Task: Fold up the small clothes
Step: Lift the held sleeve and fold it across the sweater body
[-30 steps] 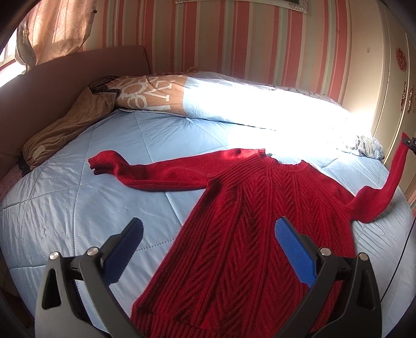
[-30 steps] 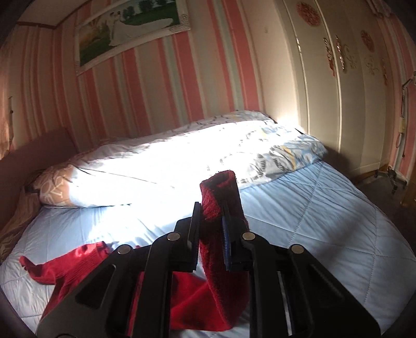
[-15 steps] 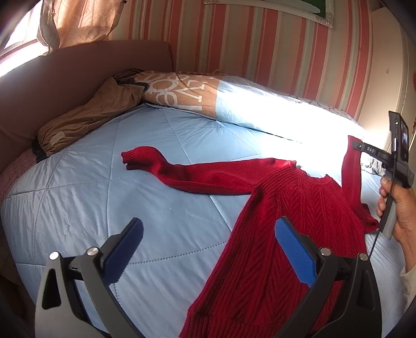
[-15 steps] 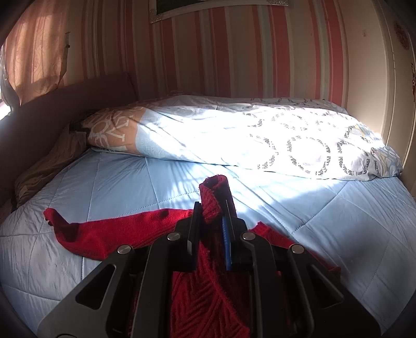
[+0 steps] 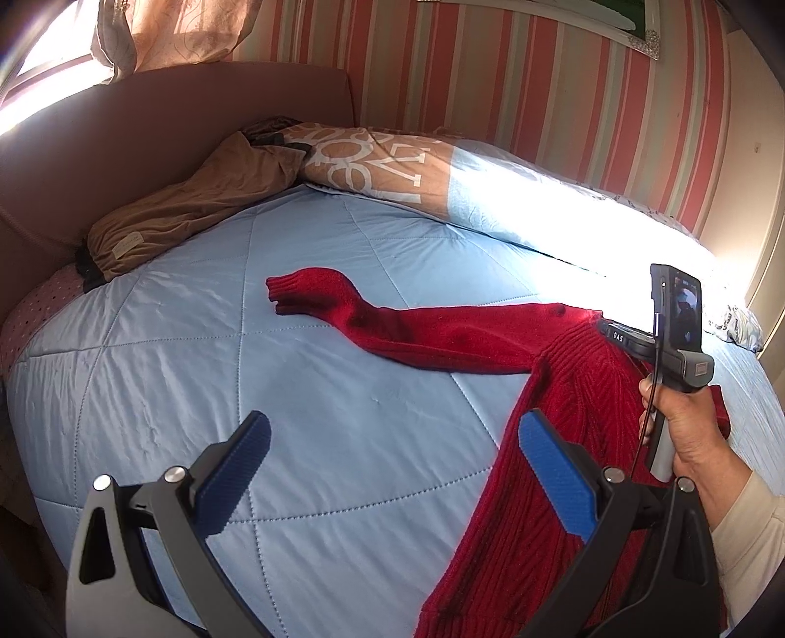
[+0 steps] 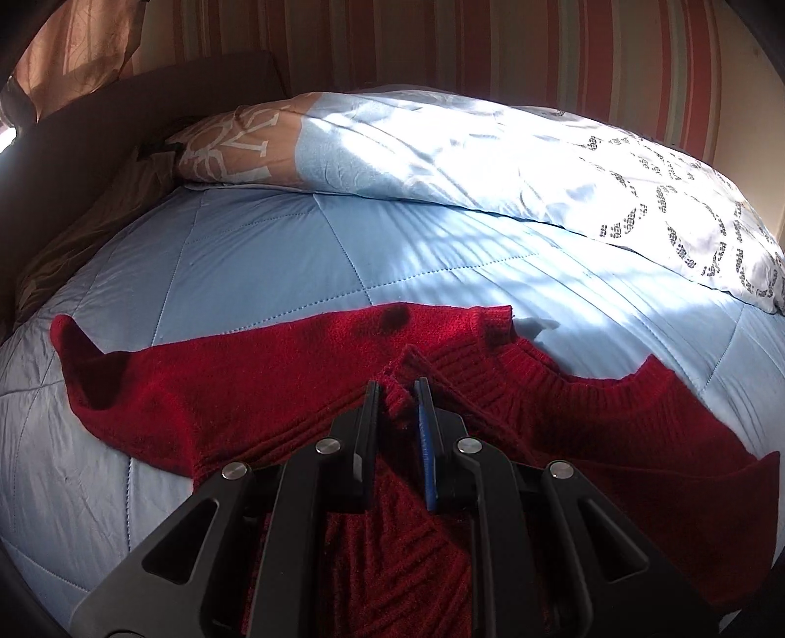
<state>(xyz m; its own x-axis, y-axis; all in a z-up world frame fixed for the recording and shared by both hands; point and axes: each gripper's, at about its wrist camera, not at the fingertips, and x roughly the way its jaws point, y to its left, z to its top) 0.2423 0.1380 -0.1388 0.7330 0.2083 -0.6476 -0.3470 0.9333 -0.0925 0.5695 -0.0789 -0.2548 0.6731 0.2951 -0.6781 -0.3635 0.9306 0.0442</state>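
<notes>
A red knitted sweater [image 5: 564, 387] lies flat on the light blue quilt [image 5: 245, 373]. Its one sleeve [image 5: 392, 324] stretches out to the left. My left gripper [image 5: 392, 466] hangs open over bare quilt, left of the sweater's body, with nothing between its blue pads [image 5: 554, 476]. My right gripper [image 6: 397, 397] is shut on the cuff of the other sleeve and holds it low over the chest, just below the neckline [image 6: 564, 378]. In the left wrist view a hand [image 5: 687, 432] holds the right gripper [image 5: 606, 329] at the sweater's collar.
Two pillows [image 6: 490, 162] lie along the back of the bed below the striped wall. A brown garment [image 5: 186, 206] is bunched at the far left against the padded headboard [image 5: 147, 122]. A curtain [image 5: 162, 29] hangs above it.
The right gripper has carried the sleeve cuff down and leftwards, from high in the air to just over the sweater's chest. The left gripper has drifted left, off the sweater's body.
</notes>
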